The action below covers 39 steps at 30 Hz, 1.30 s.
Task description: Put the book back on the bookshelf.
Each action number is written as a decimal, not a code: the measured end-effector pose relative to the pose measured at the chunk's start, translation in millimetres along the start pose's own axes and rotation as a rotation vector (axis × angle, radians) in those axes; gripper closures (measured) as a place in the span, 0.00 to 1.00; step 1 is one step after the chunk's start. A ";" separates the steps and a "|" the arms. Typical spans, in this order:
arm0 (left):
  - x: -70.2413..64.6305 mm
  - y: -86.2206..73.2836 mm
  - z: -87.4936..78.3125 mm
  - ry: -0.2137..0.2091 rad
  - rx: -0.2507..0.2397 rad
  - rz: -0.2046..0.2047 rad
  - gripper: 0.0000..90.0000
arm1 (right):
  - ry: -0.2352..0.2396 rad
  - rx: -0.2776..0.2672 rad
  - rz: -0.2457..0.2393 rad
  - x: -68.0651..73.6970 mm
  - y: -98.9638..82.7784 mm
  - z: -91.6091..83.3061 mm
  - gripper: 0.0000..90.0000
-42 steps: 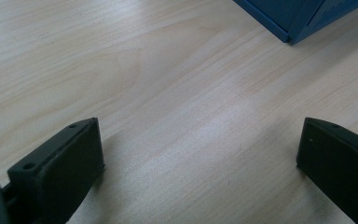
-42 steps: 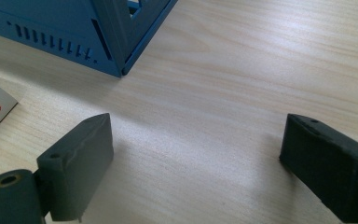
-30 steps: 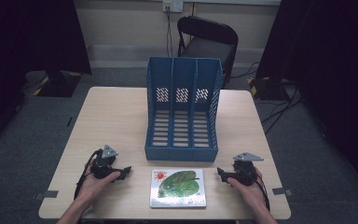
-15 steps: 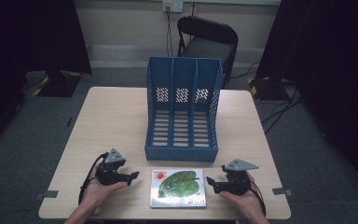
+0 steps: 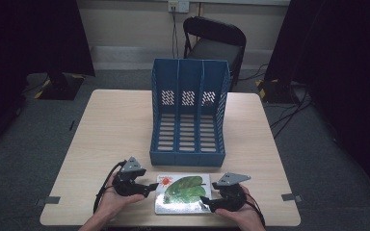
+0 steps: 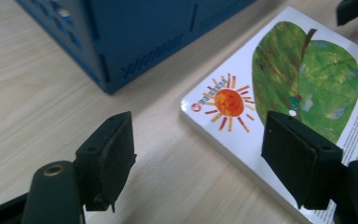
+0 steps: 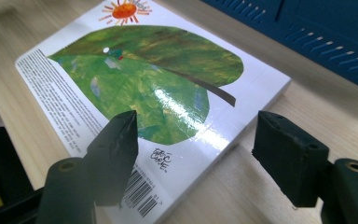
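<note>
A picture book (image 5: pixel 183 193) with a green leaf and an orange sun on its cover lies flat near the table's front edge. My left gripper (image 5: pixel 149 188) is at the book's left edge and stands open. In the left gripper view (image 6: pixel 198 140) one jaw hangs over the cover and the other over bare wood. My right gripper (image 5: pixel 206 202) sits at the book's right front corner, also open. In the right gripper view (image 7: pixel 198 135) that corner of the book (image 7: pixel 158 79) lies between the jaws, untouched. Both pairs of jaws have just been closing a little.
A blue three-slot file holder (image 5: pixel 188 115) stands upright just behind the book, open side towards me. The wooden table (image 5: pixel 111 125) has bare room to the left and right of it. A black chair (image 5: pixel 217 43) stands beyond the far edge.
Both hands have moved inward from the table's sides to the book's two edges and slightly towards the front edge. The book and file holder have not moved.
</note>
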<state>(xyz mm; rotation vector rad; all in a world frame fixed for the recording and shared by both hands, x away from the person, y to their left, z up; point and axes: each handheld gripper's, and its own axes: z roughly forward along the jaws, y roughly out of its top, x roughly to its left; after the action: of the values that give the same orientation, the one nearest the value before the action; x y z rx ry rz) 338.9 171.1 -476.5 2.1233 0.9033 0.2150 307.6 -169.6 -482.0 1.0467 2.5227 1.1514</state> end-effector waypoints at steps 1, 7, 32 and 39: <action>0.0 0.0 0.0 0.000 0.000 0.000 0.28 | 0.000 0.000 0.000 0.0 0.0 0.0 0.33; -1.1 -0.9 9.4 -0.027 0.033 -0.009 0.29 | -0.003 0.037 0.001 -0.7 0.3 9.5 0.25; 6.8 -3.4 19.8 -0.060 0.049 -0.050 0.46 | 0.121 0.088 -0.067 15.9 -2.3 18.9 0.09; 16.7 -4.3 17.9 -0.045 0.042 -0.066 0.43 | 0.150 0.093 -0.083 18.1 -1.4 18.5 0.15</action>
<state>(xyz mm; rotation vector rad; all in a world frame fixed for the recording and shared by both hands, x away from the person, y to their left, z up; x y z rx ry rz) 356.5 173.1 -493.9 2.1246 0.9573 0.1151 301.4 -147.1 -493.4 0.8969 2.7311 1.1397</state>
